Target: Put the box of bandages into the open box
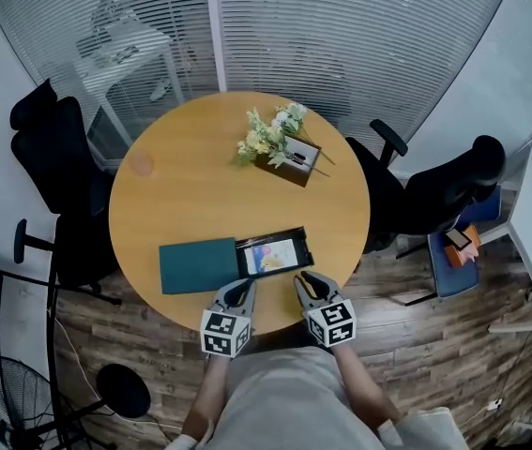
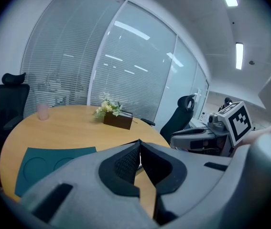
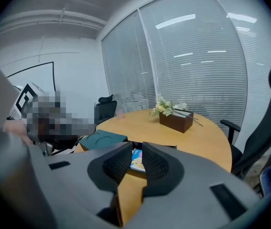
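Observation:
A black open box (image 1: 275, 235) lies near the front edge of the round wooden table (image 1: 200, 186). Its dark green lid (image 1: 198, 264) lies flat at its left. The colourful box of bandages (image 1: 272, 256) lies inside the open box. Both grippers hover at the table's front edge, just short of the box. My left gripper (image 1: 240, 289) is shut with nothing in it, its tips meeting in the left gripper view (image 2: 139, 144). My right gripper (image 1: 309, 279) keeps a narrow gap. Through that gap in the right gripper view (image 3: 136, 148) the bandages box (image 3: 136, 160) shows beyond, untouched.
A brown box of flowers (image 1: 284, 153) stands at the table's far side. A pink cup (image 1: 143, 164) sits at the far left. Black office chairs stand to the left (image 1: 59, 157) and right (image 1: 434, 190). A glass wall with blinds runs behind.

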Motion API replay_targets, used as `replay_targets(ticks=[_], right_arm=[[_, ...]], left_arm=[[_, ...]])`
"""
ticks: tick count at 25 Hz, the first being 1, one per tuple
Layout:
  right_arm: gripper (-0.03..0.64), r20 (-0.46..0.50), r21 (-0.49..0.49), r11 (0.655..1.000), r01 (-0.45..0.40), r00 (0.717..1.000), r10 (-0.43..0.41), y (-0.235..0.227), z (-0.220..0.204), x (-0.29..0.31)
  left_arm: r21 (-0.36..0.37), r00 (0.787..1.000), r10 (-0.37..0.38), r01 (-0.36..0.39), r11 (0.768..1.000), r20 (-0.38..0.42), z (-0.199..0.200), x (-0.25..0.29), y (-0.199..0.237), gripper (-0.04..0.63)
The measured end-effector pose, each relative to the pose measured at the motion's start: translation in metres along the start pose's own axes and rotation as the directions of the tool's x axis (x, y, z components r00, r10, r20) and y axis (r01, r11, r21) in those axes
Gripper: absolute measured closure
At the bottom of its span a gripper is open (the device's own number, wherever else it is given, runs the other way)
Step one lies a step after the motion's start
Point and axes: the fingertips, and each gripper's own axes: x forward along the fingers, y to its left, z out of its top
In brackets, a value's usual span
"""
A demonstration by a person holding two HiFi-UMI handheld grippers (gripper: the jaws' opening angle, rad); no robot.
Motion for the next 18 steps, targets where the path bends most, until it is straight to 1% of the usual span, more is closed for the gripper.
replay_targets(ticks=[4, 6, 18], right_arm=[[0.604, 0.003, 0.01, 1.0, 0.017, 1.0, -0.017, -0.002, -0.001, -0.003], [0.618, 0.006, 0.017, 1.0, 0.024, 1.0, -0.024, -0.003, -0.002, -0.003], [0.62, -0.002, 0.022, 0.999, 0.023, 1.0, -0.023, 0.001, -0.001, 0.001]], left_arm=[[0.002, 1.0, -0.003, 0.003, 1.0, 0.0, 0.0, 0.0, 0.0, 0.584], [0.0, 1.0, -0.005, 0.005, 1.0, 0.0, 0.0, -0.001, 0.002, 0.584], [-0.008, 1.0, -0.011, 0.011, 1.0, -0.002, -0.001, -0.001, 0.011, 0.584]])
